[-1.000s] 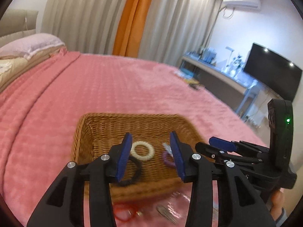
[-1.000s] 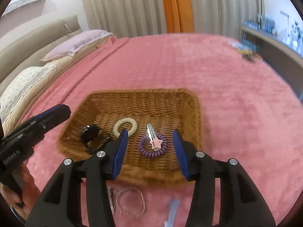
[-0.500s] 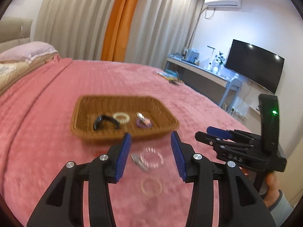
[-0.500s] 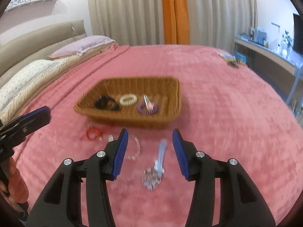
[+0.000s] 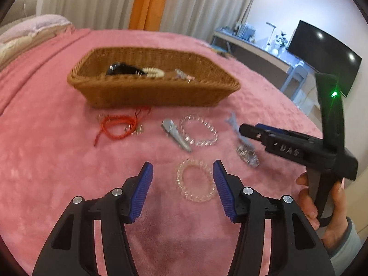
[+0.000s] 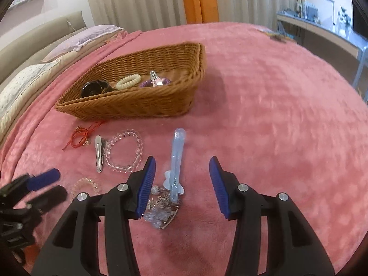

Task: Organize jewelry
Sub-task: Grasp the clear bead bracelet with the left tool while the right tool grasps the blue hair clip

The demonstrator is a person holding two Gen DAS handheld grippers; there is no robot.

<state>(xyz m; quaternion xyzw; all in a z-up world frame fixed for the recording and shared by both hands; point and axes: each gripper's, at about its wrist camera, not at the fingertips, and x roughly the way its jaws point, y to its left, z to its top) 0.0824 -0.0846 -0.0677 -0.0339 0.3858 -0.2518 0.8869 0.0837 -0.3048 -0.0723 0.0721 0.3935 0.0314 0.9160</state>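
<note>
A wicker basket on the pink bed holds a black hair tie, a cream coil tie and a purple coil tie with a star clip. In front of it lie a red cord bracelet, a silver clip, a clear bead bracelet, a clear coil tie, a light-blue clip and a crystal piece. My left gripper is open, its fingers either side of the clear coil tie. My right gripper is open over the blue clip.
Pillows and a headboard lie at the left. A desk and a TV stand beyond the bed's right edge. Small items lie on the far bedspread.
Both grippers have drawn back from the basket and dropped toward the loose jewelry in front of it. Both have stayed open.
</note>
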